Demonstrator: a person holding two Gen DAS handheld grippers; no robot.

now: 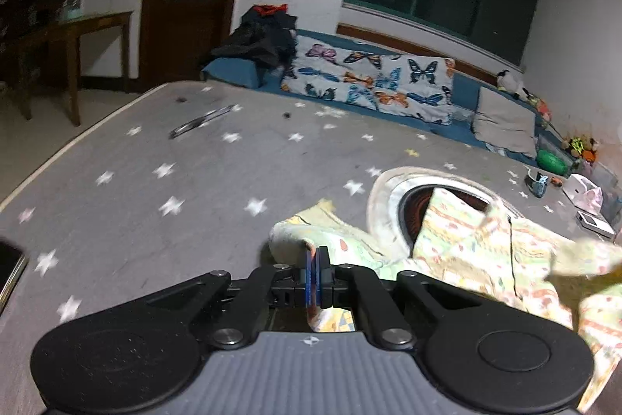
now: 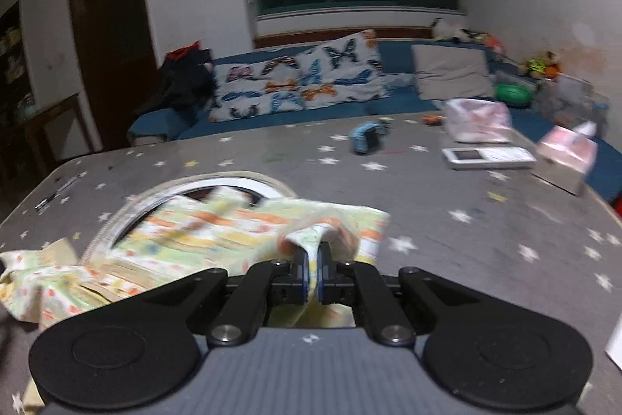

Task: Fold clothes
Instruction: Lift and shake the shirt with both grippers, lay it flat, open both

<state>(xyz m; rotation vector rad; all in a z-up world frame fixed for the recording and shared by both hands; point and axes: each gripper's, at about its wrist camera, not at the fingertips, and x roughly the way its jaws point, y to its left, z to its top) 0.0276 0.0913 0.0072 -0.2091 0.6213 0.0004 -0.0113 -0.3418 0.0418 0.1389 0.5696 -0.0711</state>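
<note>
A small pale green garment (image 1: 478, 247) with an orange and yellow print lies spread over the grey star-patterned bed cover (image 1: 155, 189). My left gripper (image 1: 317, 255) is shut on the garment's left edge, with cloth pinched between its blue pads. In the right wrist view the same garment (image 2: 202, 232) stretches to the left, and my right gripper (image 2: 313, 259) is shut on its right corner. The garment partly covers a round zipped opening (image 1: 420, 201) in the cover, which also shows in the right wrist view (image 2: 202, 187).
A butterfly-print pillow (image 2: 299, 80) and a grey pillow (image 2: 451, 72) lie on the blue bedding behind. A blue toy (image 2: 365, 137), a white device (image 2: 490, 156), tissue packs (image 2: 567, 152) and a green ball (image 2: 513, 94) sit at the right. A dark clothes pile (image 1: 260, 37) and wooden table (image 1: 89, 37) stand at the left.
</note>
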